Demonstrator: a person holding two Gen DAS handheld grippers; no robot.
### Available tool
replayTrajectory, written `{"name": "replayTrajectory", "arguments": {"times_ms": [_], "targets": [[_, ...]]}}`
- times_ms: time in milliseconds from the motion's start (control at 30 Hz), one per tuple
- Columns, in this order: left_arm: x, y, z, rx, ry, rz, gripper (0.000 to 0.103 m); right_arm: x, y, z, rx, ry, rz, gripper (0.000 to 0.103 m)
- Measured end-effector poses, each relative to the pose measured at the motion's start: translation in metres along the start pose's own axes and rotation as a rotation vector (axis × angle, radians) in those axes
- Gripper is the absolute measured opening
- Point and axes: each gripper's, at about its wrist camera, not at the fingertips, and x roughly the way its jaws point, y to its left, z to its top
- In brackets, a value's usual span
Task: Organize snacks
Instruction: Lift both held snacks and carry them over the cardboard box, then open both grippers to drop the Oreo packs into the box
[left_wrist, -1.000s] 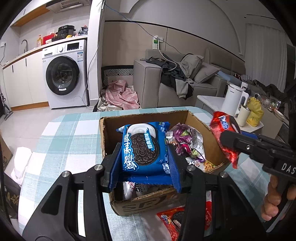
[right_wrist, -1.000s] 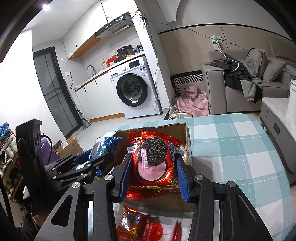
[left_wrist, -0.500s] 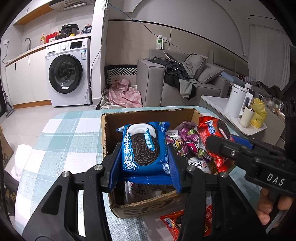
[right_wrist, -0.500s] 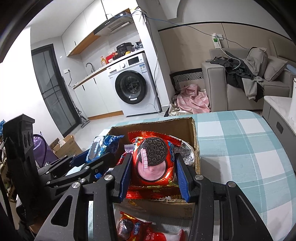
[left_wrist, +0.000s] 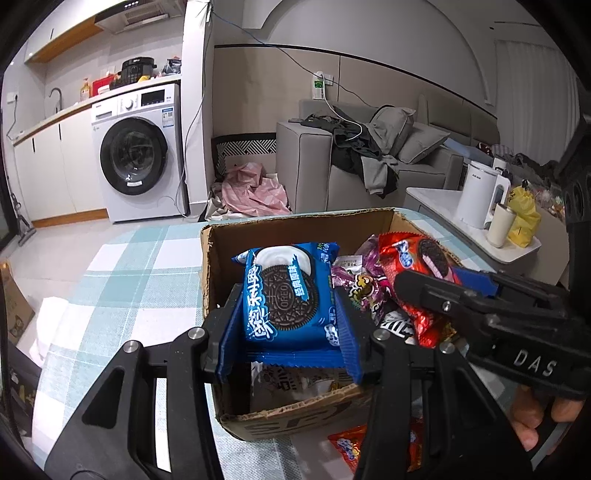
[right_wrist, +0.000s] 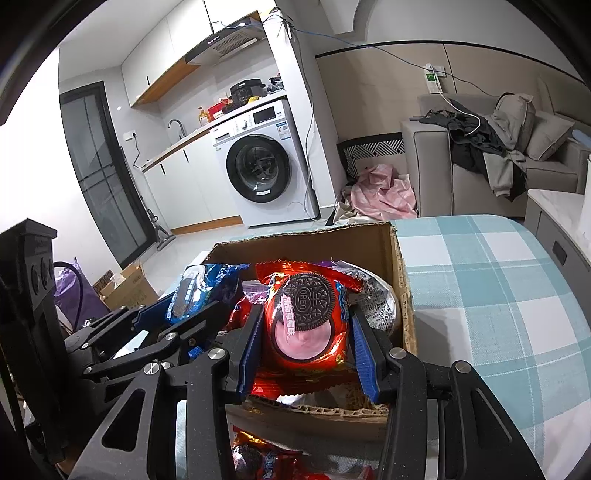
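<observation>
An open cardboard box (left_wrist: 295, 421) (right_wrist: 400, 266) sits on the checked tablecloth, with several snack packets inside. My left gripper (left_wrist: 288, 332) is shut on a blue Oreo packet (left_wrist: 286, 295), held over the box's near left part. My right gripper (right_wrist: 304, 336) is shut on a red Oreo packet (right_wrist: 306, 321), held over the box's right part. The right gripper and red packet (left_wrist: 417, 266) show in the left wrist view, and the left gripper with the blue packet (right_wrist: 199, 288) shows in the right wrist view.
More red snack packets lie on the cloth in front of the box (left_wrist: 354, 446) (right_wrist: 258, 458). The checked table (left_wrist: 122, 280) (right_wrist: 498, 295) extends left and right of the box. A washing machine (left_wrist: 136, 158), a sofa (left_wrist: 369, 173) and a side table with a kettle (left_wrist: 480, 195) stand beyond.
Both grippers have moved forward with their packets. The red packet has come from outside the box's right wall to above its contents. The blue packet stays gripped over the box.
</observation>
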Motion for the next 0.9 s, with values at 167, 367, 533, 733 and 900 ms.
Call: {"name": "replayTrajectory", "arguments": {"times_ms": [167,367,533,733,900], "targets": [[-0.001,-0.006,-0.002,0.011,-0.008,0.013,0.043,0.001,-0.001,0.002,0.006,0.001,-0.001,0.045],[-0.003,-0.005,-0.003,-0.002,-0.002,0.003,0.043,0.000,0.000,0.002,-0.004,0.012,0.003,0.045],[-0.010,0.005,0.001,-0.019,0.008,0.013,0.054,-0.008,0.001,0.002,-0.020,0.003,0.011,0.058],[-0.030,-0.003,0.001,0.025,-0.004,-0.008,0.088,-0.036,0.006,0.002,-0.088,-0.053,-0.029,0.095],[-0.051,-0.006,0.001,0.037,-0.007,-0.027,0.102,-0.053,-0.002,0.002,-0.088,-0.021,-0.074,0.102]]}}
